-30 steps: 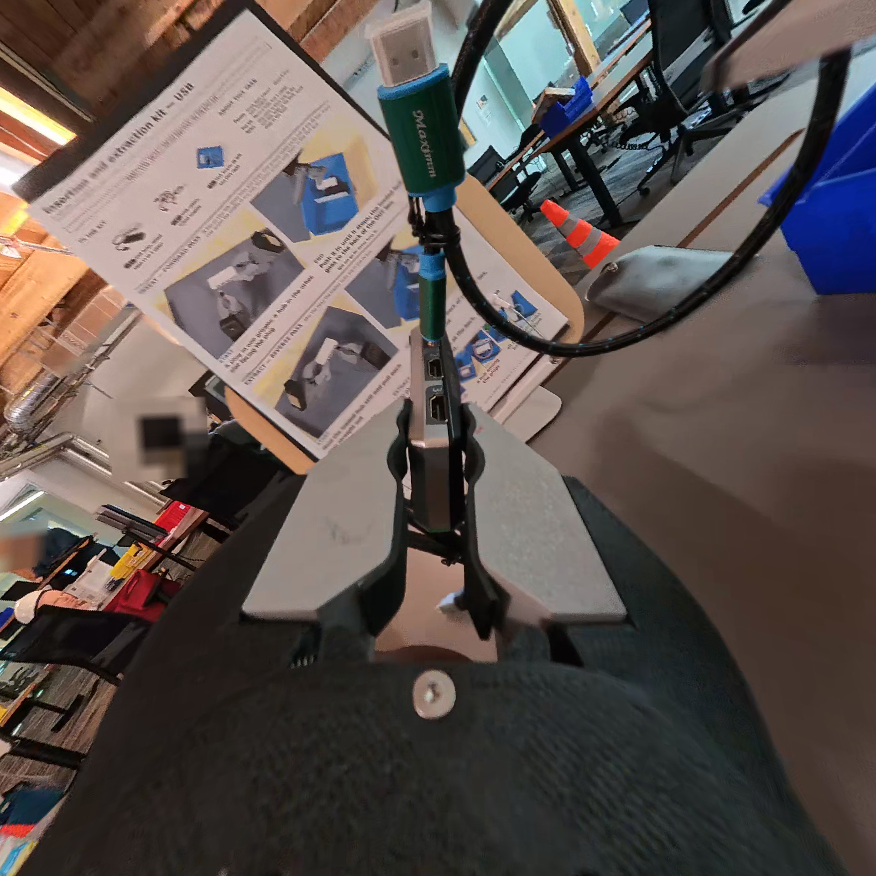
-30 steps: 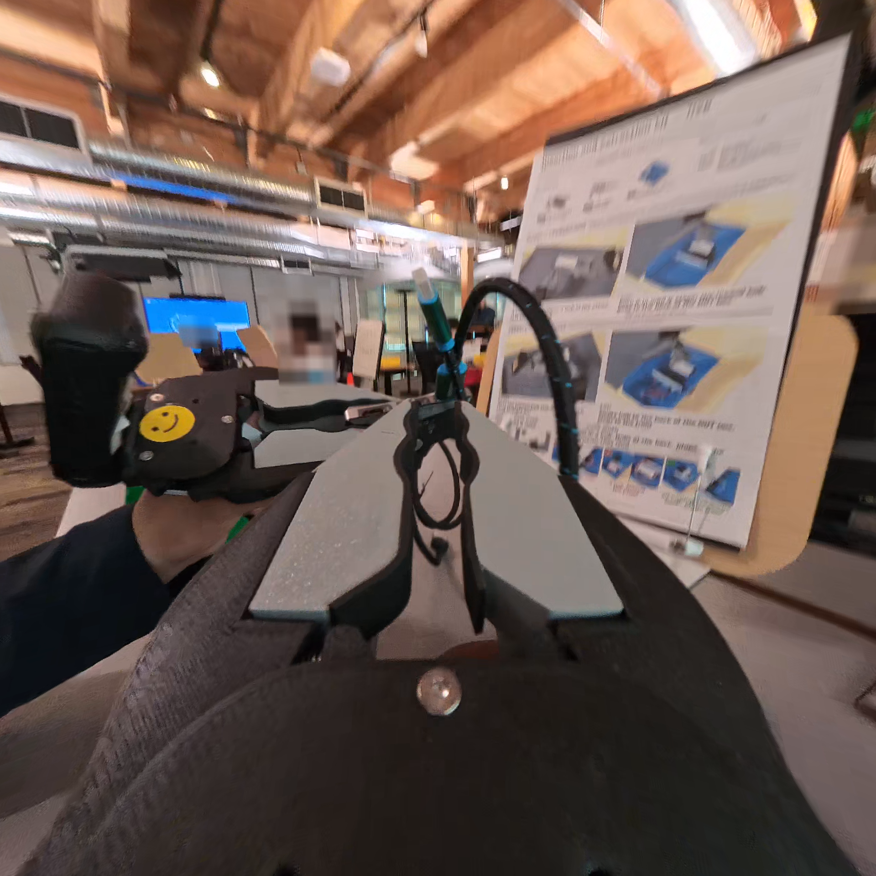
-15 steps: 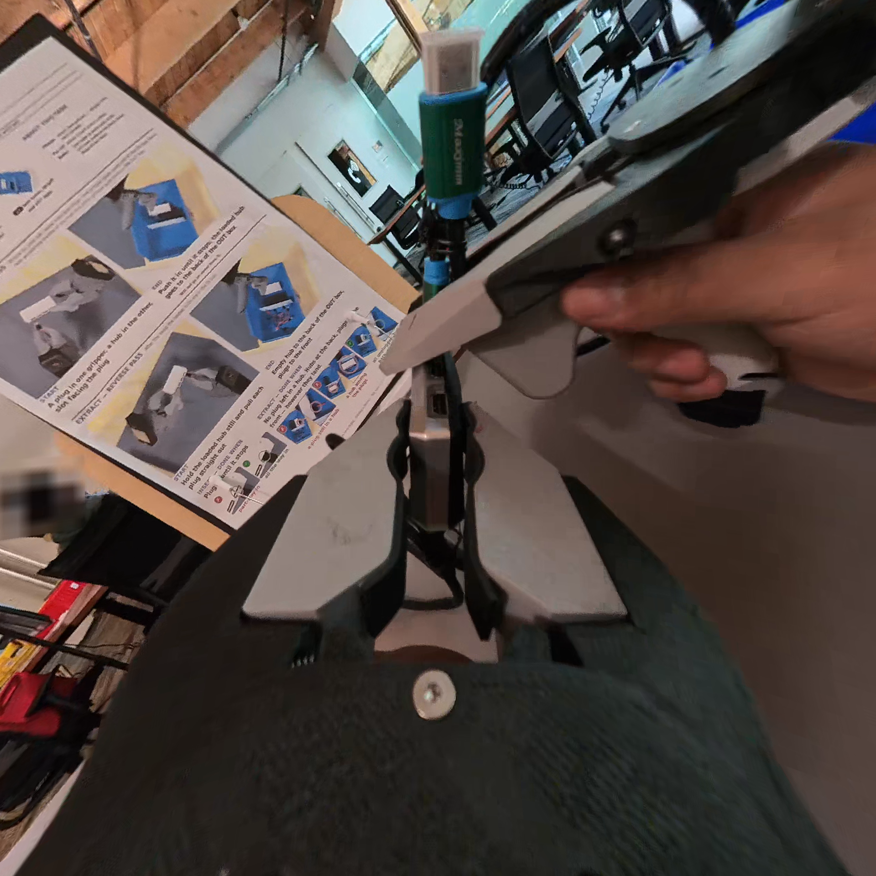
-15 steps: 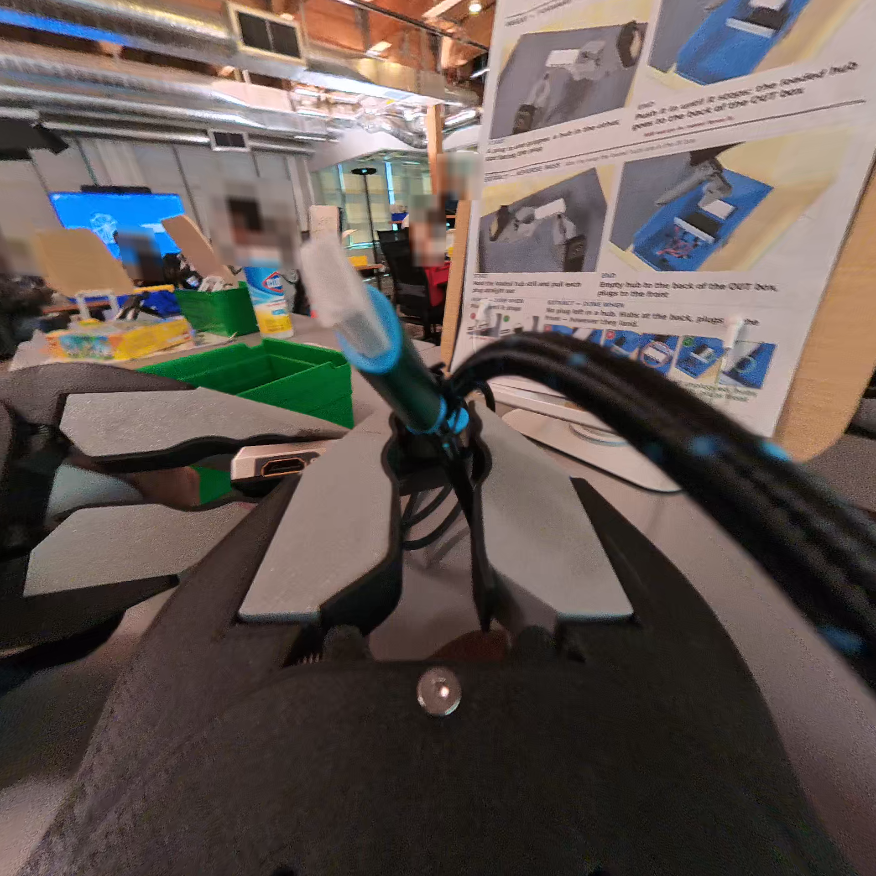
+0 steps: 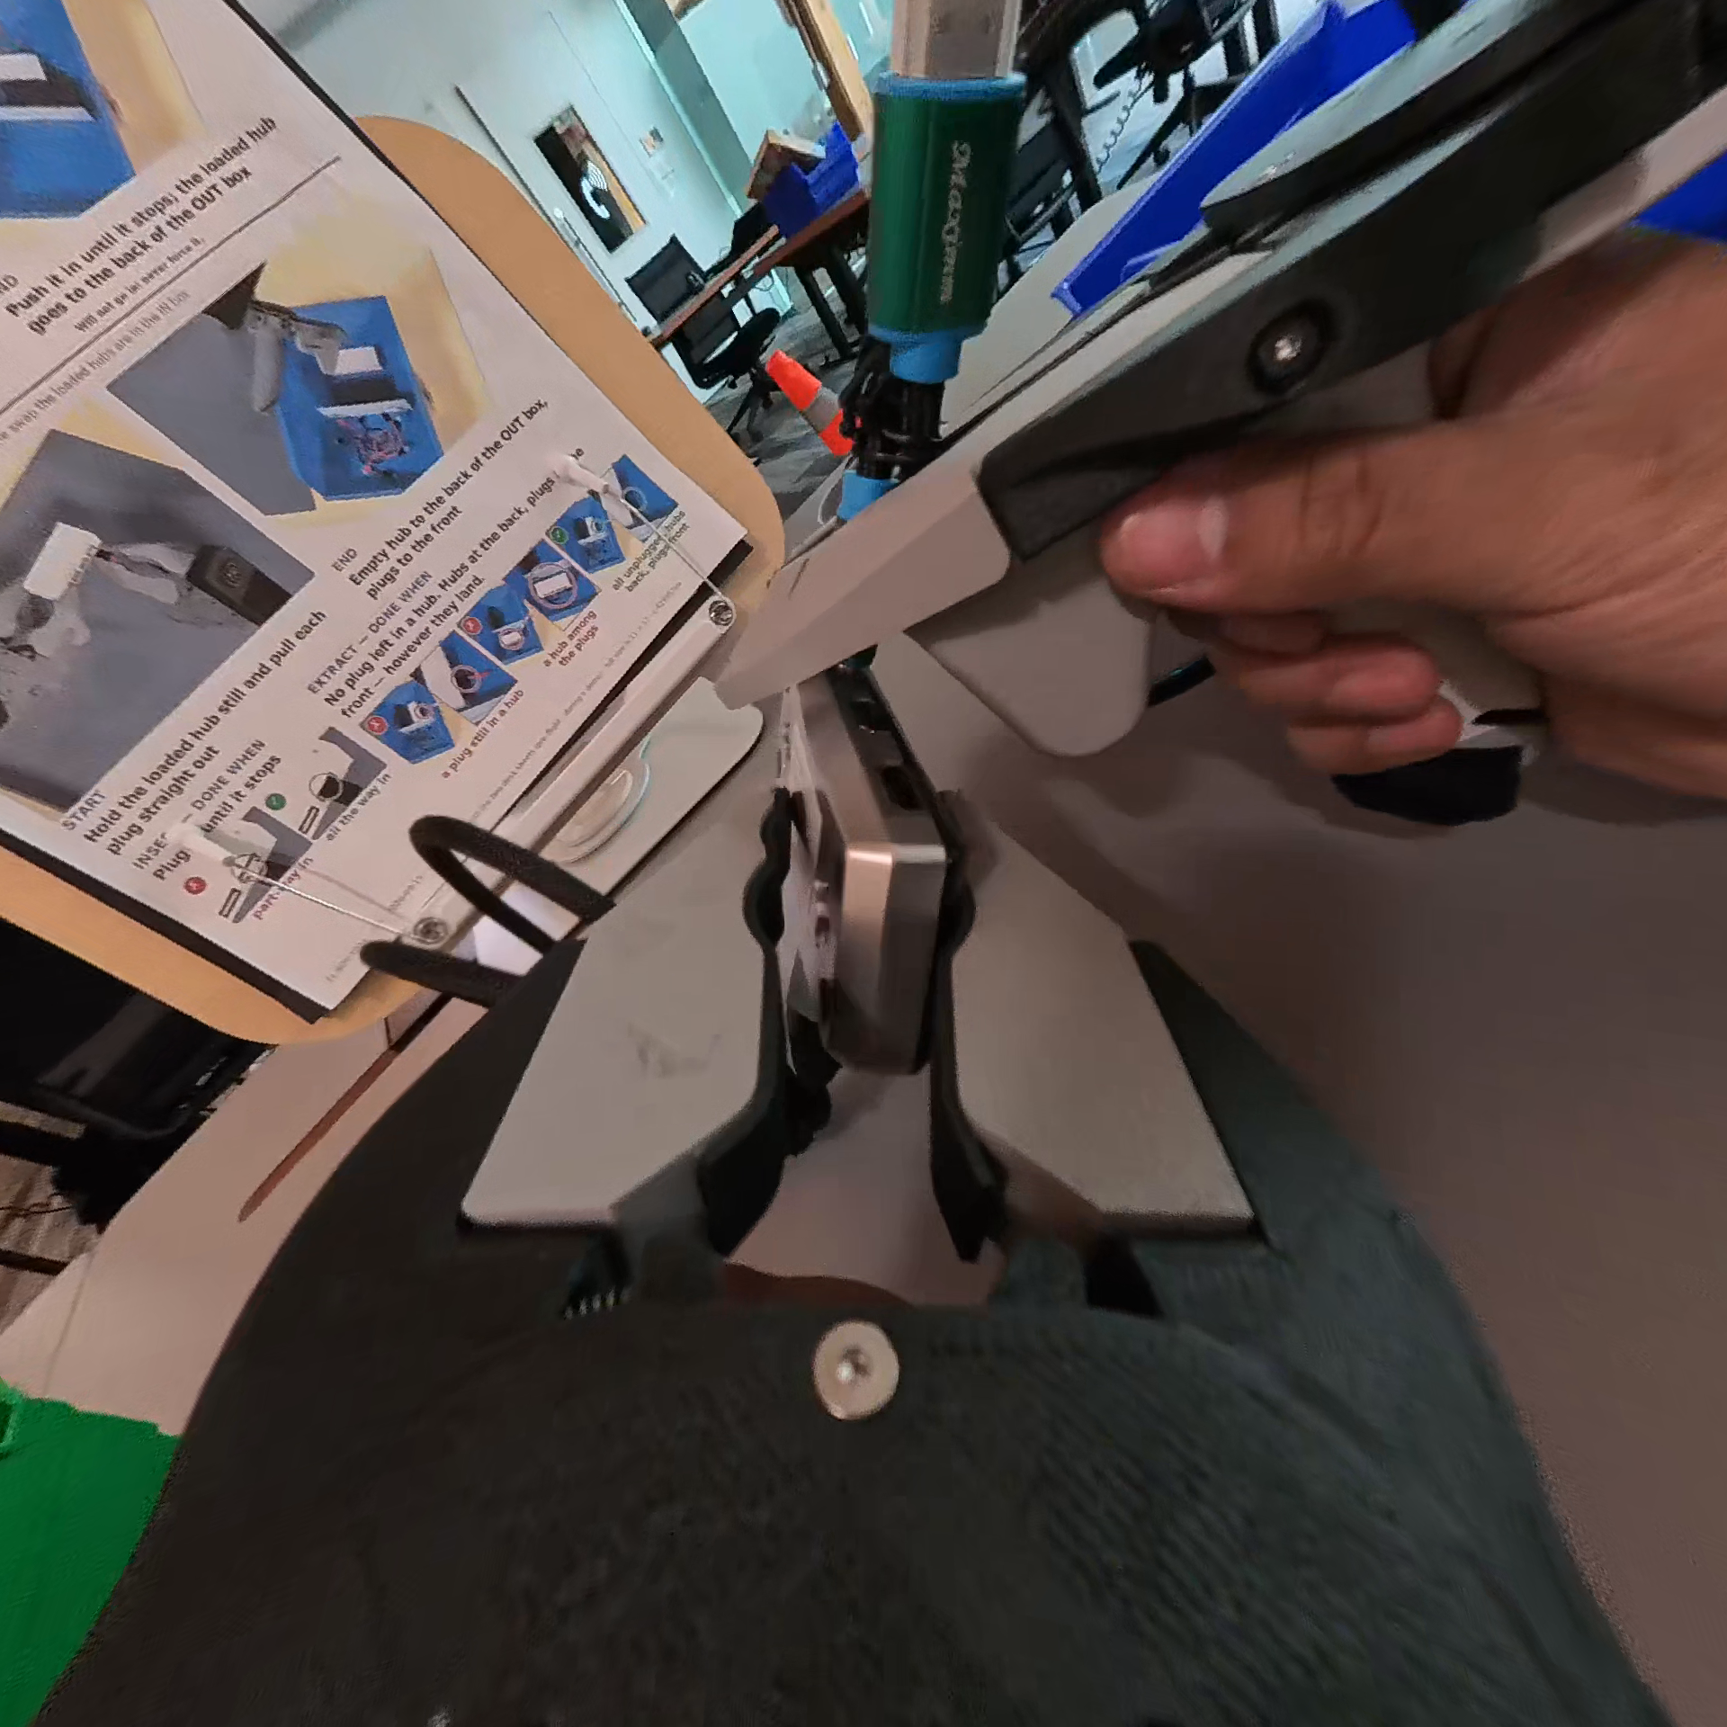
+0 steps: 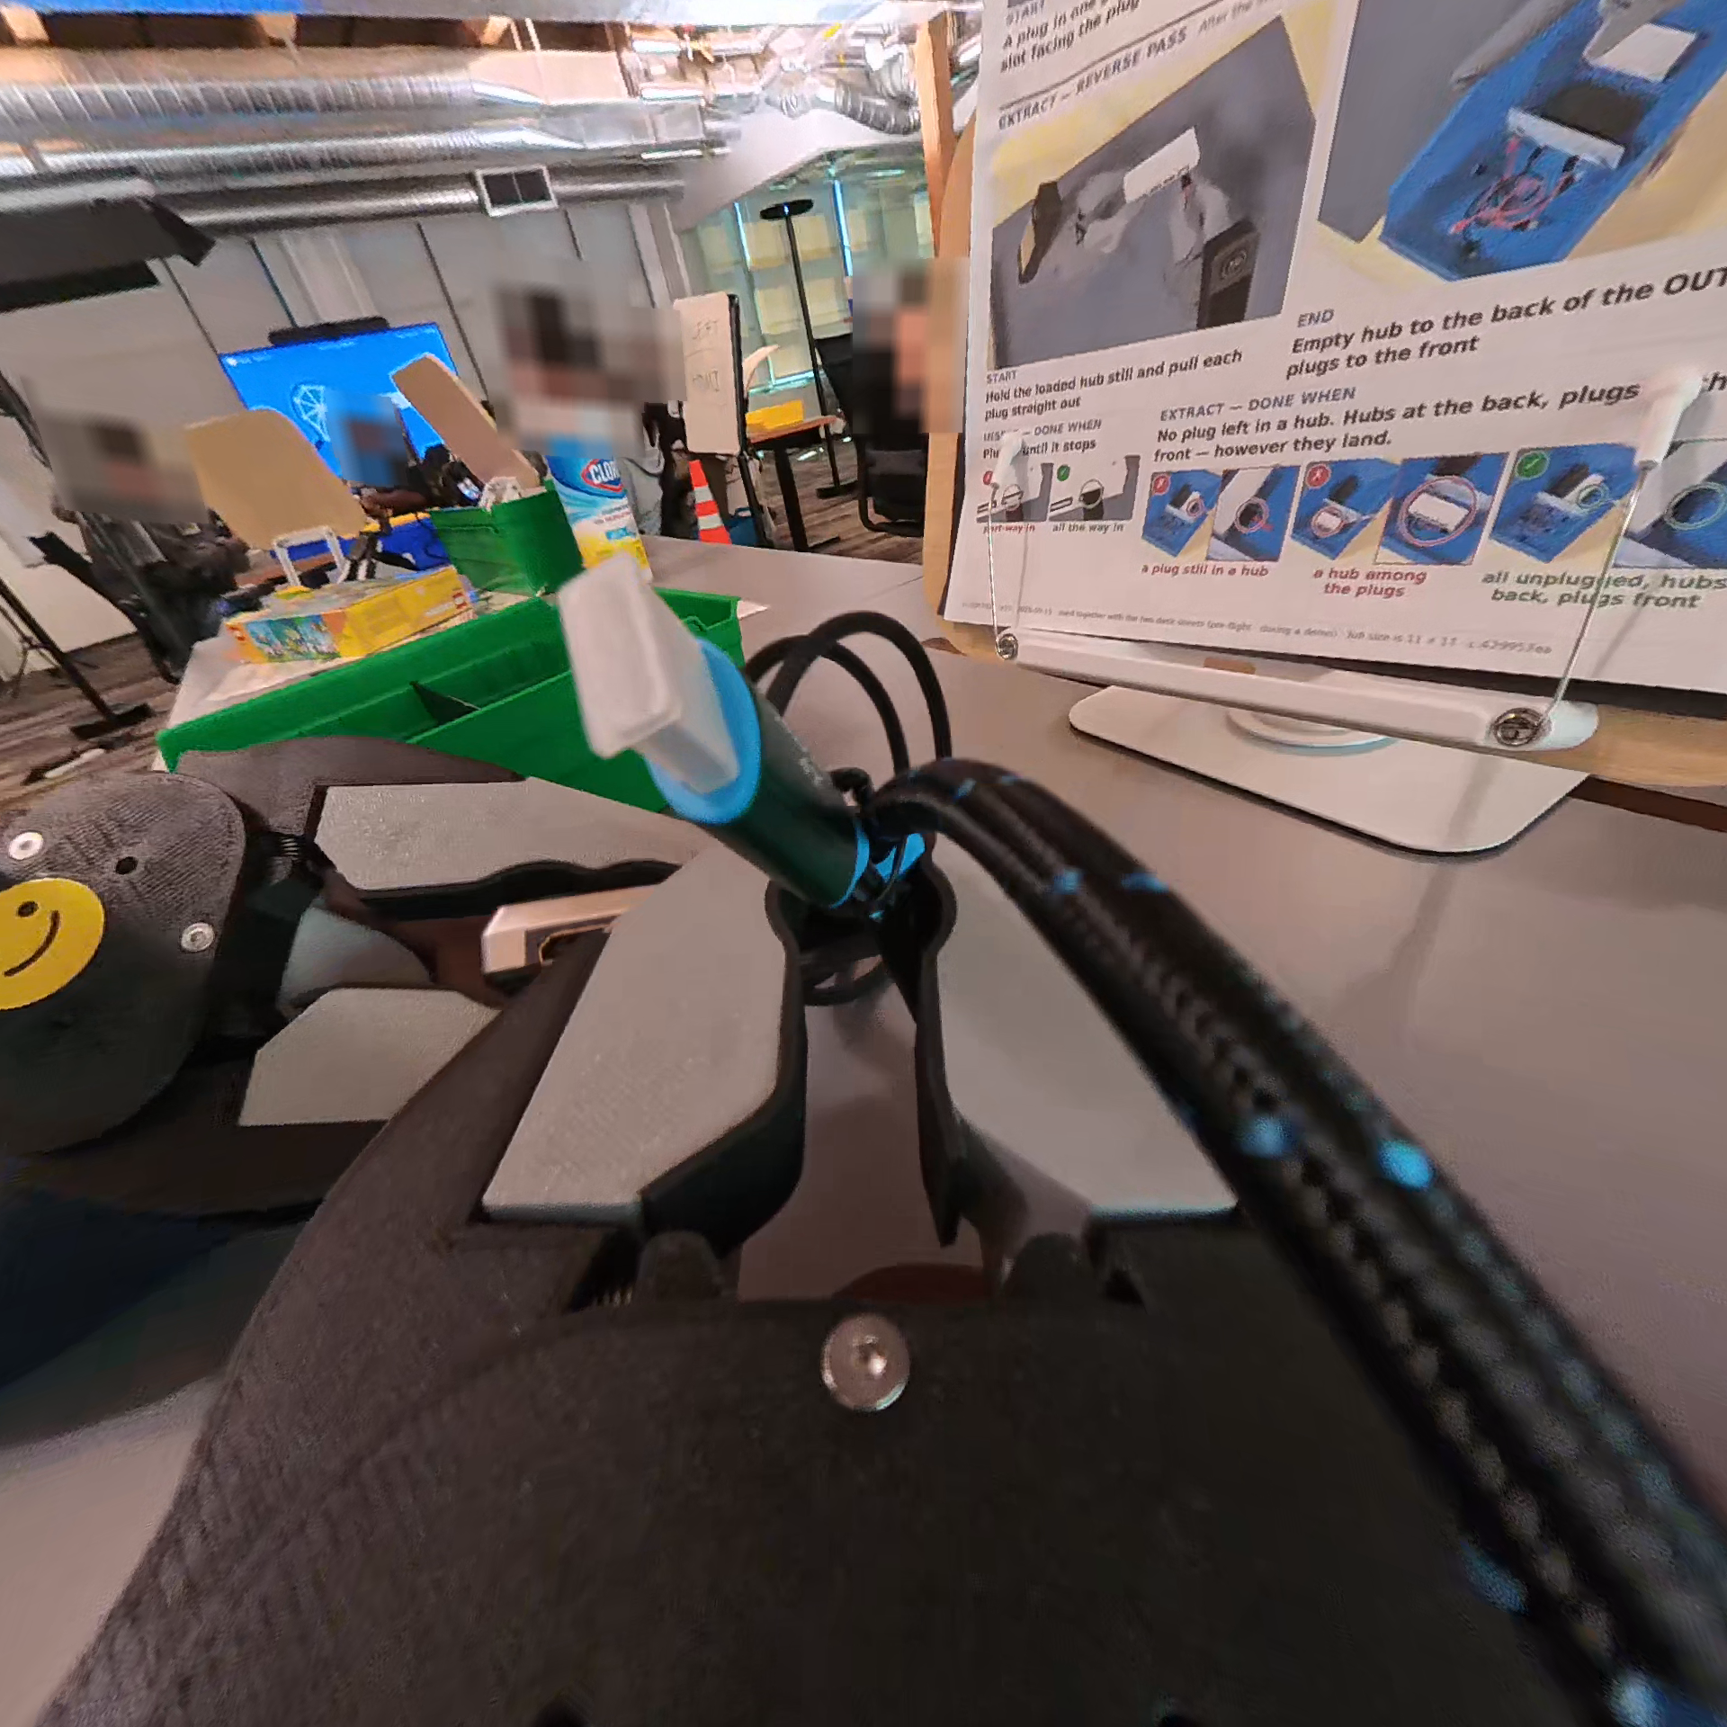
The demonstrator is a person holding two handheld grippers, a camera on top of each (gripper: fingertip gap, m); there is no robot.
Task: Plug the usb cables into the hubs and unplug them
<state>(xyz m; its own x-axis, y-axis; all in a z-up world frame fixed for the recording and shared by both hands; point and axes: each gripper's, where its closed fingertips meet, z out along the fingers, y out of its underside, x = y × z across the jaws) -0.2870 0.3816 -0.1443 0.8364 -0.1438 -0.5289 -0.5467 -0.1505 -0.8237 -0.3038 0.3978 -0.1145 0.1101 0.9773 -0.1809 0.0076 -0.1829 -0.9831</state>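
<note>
Grey tabletop [image 6: 1402,981] carries a printed instruction sheet [image 6: 1355,374] on its stand, far right, and a green bin [image 6: 449,701] far left. Left gripper [image 5: 855,897] clamps a silver hub [image 5: 883,944]. Right gripper [image 6: 864,920] pinches a black braided cable [image 6: 1168,981] beside its lettered green plug [image 6: 804,822].

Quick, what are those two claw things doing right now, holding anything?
Left gripper: closed on the silver hub.
Right gripper: closed on the black braided cable, just behind its green plug.
</note>
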